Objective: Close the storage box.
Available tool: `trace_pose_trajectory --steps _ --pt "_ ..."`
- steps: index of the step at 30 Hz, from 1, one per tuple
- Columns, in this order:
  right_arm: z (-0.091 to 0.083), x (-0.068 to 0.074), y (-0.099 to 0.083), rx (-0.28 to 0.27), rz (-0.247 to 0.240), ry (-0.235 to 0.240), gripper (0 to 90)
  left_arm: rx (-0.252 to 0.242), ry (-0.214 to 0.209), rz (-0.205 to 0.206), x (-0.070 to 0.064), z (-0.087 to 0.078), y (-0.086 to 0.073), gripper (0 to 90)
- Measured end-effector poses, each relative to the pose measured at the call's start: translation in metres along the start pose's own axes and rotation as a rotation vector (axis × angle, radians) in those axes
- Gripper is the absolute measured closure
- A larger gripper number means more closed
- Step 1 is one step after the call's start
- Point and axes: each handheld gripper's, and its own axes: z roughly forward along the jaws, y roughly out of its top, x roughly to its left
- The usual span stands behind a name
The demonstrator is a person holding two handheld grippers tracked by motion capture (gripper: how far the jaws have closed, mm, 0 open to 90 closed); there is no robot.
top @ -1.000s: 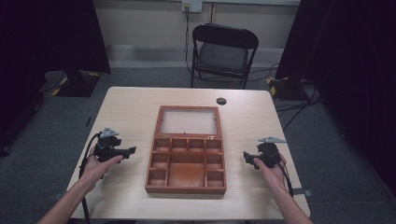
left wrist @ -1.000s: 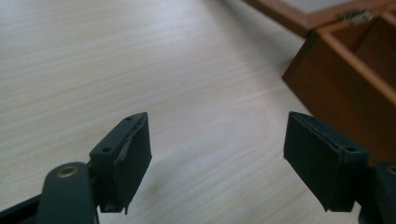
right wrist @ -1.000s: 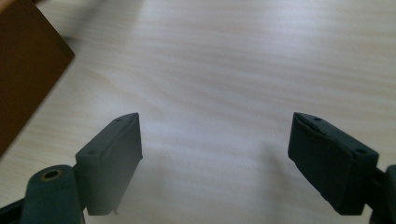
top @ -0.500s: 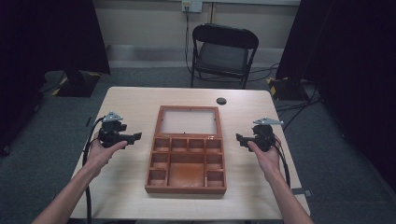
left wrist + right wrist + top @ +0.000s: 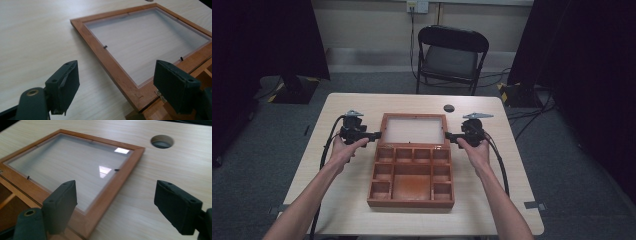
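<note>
Wooden lid point(image 5: 414, 118) flanked by both wide-open tools.

The box point(image 5: 412, 172) is reddish-brown wood with a smooth, lightly varnished finish. Its opened lid point(image 5: 117, 67) is a frame of the same wood around a clear, glossy pane point(image 5: 67, 162) that throws back bright reflections of the lights. A small metal hinge point(image 5: 160, 93) shows at the lid's corner. The surface point(image 5: 155, 177) is pale wood-grain laminate, smooth with a soft sheen. Each tool point(image 5: 115, 92) point(image 5: 113, 212) has matt black, plastic-looking jaws with dull, slightly textured pads.
</note>
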Motion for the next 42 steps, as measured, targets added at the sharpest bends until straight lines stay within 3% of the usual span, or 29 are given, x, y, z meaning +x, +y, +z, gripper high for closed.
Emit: trace_pose_trajectory --steps 2,6,9,11,16,21,26,34,42 --pt "0.008 0.006 0.0 0.04 -0.023 0.006 17.0 0.016 0.005 -0.004 -0.001 0.005 -0.002 20.2" --pt "0.02 0.007 0.001 0.053 0.007 0.022 15.6 0.035 0.009 0.019 -0.005 0.012 -0.001 20.2" --pt "0.029 0.004 -0.003 0.074 0.033 0.034 15.3 0.053 -0.015 -0.018 -0.003 0.019 -0.002 20.3" --pt "0.033 0.004 -0.005 0.106 0.044 0.05 15.4 0.08 -0.015 -0.016 -0.001 0.022 -0.002 20.3" --pt "0.037 0.003 -0.007 0.119 0.045 0.047 15.1 0.097 -0.02 -0.043 0.006 0.027 -0.005 21.4" --pt "0.042 0.004 -0.008 0.122 0.07 0.082 14.1 0.099 -0.021 -0.058 0.005 0.031 -0.004 19.9" --pt "0.049 0.005 -0.008 0.14 0.142 0.121 13.0 0.117 -0.023 -0.078 0.002 0.037 -0.001 18.9" --pt "0.058 0.006 -0.007 0.157 0.182 0.14 8.9 0.136 -0.049 -0.081 0.001 0.043 0.002 15.9" --pt "0.062 0.005 -0.008 0.153 0.203 0.163 7.6 0.136 -0.036 -0.069 0.0 0.043 0.003 15.3"
